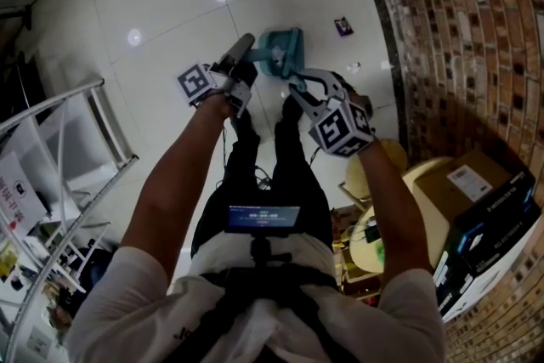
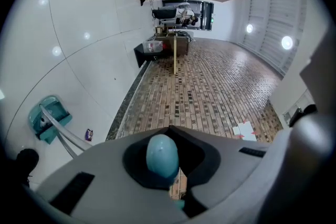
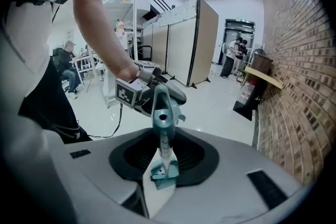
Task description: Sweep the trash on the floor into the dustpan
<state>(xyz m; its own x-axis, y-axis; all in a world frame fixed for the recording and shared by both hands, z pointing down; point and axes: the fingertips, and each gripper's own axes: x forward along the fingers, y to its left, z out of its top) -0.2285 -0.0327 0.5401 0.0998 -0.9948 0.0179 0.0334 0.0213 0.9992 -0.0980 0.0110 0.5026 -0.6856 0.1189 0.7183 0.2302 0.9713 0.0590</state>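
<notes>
A teal dustpan [image 1: 285,51] stands on the white tiled floor ahead of my feet; it also shows in the left gripper view, dustpan [image 2: 47,118], with its grey rod running toward me. My left gripper [image 1: 242,64] is shut on the rounded teal end of the dustpan handle [image 2: 161,155], left gripper [image 2: 169,170]. My right gripper [image 1: 308,85] is shut on a slim teal handle [image 3: 161,113] with a hanging hole, apparently the broom's, right gripper [image 3: 163,168]. The brush head is hidden. A purple wrapper [image 1: 343,25] and a small white scrap [image 1: 354,66] lie beyond the dustpan.
A brick wall [image 1: 459,30] runs along the right. Cardboard boxes [image 1: 476,183] and a round pale stool [image 1: 382,170] stand at its foot beside me. A white metal rack [image 1: 68,140] is on my left. Open tiled floor [image 1: 170,4] lies ahead.
</notes>
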